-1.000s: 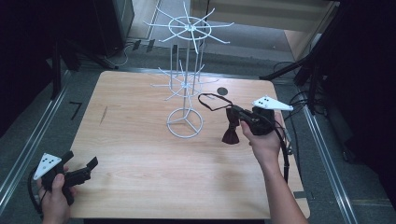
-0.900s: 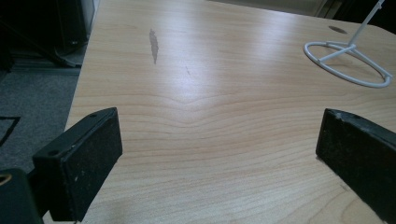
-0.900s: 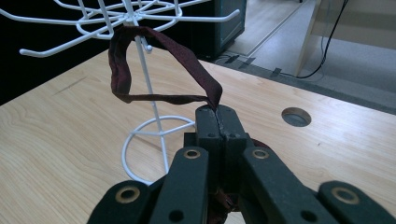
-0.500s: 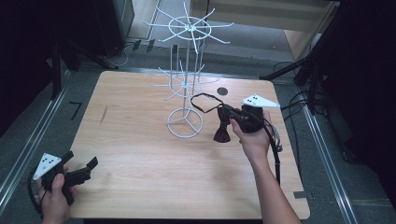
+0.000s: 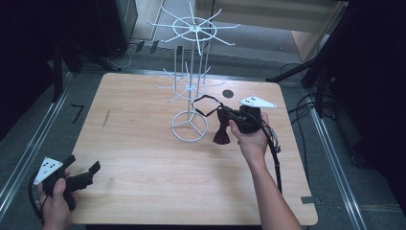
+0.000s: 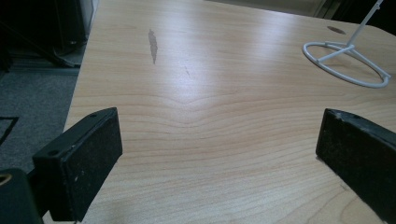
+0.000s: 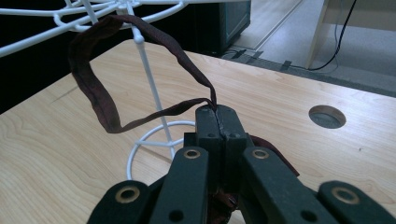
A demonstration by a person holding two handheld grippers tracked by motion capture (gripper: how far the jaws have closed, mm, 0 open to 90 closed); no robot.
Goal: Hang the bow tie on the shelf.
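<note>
1. Your right gripper (image 5: 229, 116) has its two jaws pressed flat together on the band of a dark bow tie (image 5: 221, 133); in the right gripper view the pads meet with only the thin strap pinched between them (image 7: 215, 112).
2. From that pinch the strap loop (image 7: 100, 93) rises ahead of the fingertips and curves to their left, its top lying against the lower arms of the white wire stand (image 7: 149, 79). You cannot tell whether it hangs on a hook or only touches one.
3. The bow itself (image 5: 221, 133) hangs below your right fingers, just above the table (image 5: 143, 191) and just beside the stand's round base ring (image 5: 189, 125).
4. The stand's pole stands just ahead of your right fingertips, a little to their left.
5. A round hole in the tabletop (image 7: 327, 116) lies ahead of those fingertips, to their right.
6. Your left gripper (image 5: 82, 175) has its jaws spread wide with nothing between the pads (image 6: 88, 154); bare wood lies under them.
7. It sits at the table's near left corner, well apart from the bow tie, with the base ring (image 6: 345, 63) far ahead of its right finger.
</note>
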